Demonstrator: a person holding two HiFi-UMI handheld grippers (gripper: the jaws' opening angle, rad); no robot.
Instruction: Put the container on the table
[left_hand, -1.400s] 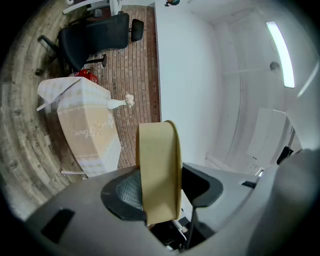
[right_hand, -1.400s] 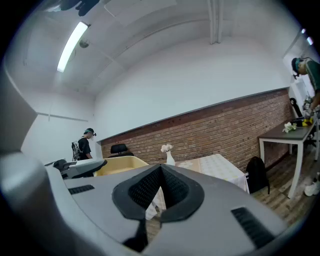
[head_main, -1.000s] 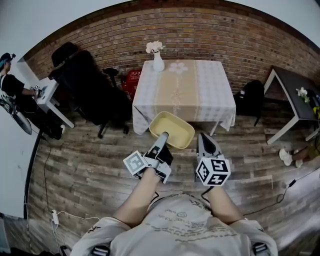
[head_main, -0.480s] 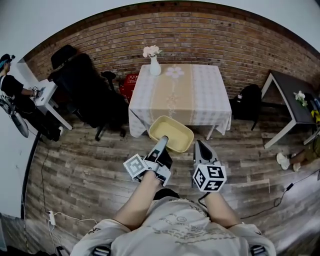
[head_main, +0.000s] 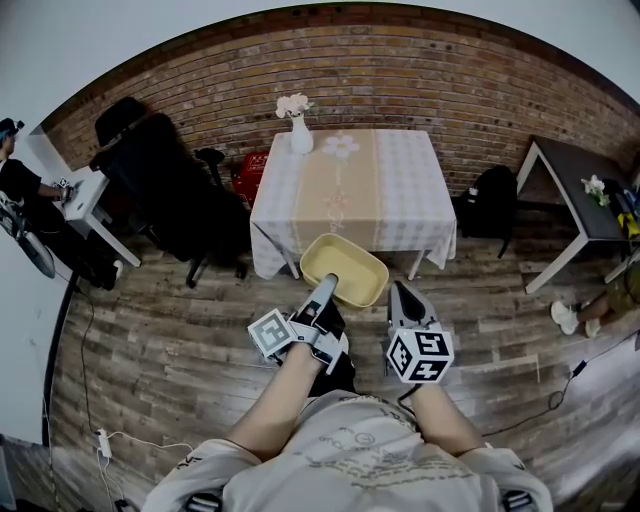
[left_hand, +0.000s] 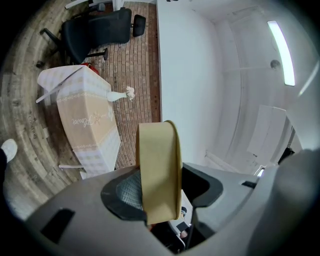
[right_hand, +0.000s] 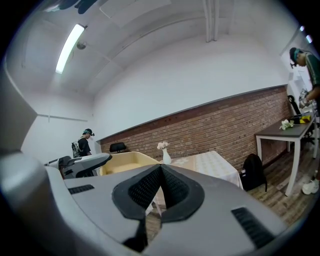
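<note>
A pale yellow tub-shaped container (head_main: 345, 268) hangs over the wooden floor, just before the near edge of the cloth-covered table (head_main: 352, 190). My left gripper (head_main: 326, 288) is shut on its near rim. In the left gripper view the rim (left_hand: 158, 165) stands on edge between the pads of that gripper (left_hand: 162, 189). To the right, my right gripper (head_main: 401, 292) is shut with nothing in it, apart from the container. In the right gripper view the jaws of this gripper (right_hand: 161, 169) meet, with the container (right_hand: 125, 162) and the table (right_hand: 212, 164) beyond.
A white vase of flowers (head_main: 300, 132) stands at the table's far left corner. A black office chair (head_main: 165, 180) and a red crate (head_main: 252, 170) are left of the table. A black backpack (head_main: 495, 205) and a dark side table (head_main: 580, 185) are to the right. A person (head_main: 18, 178) sits far left.
The table has come closer and shifted left in the head view. Both grippers and the container have advanced slightly toward its near edge. The grip on the rim is unchanged.
</note>
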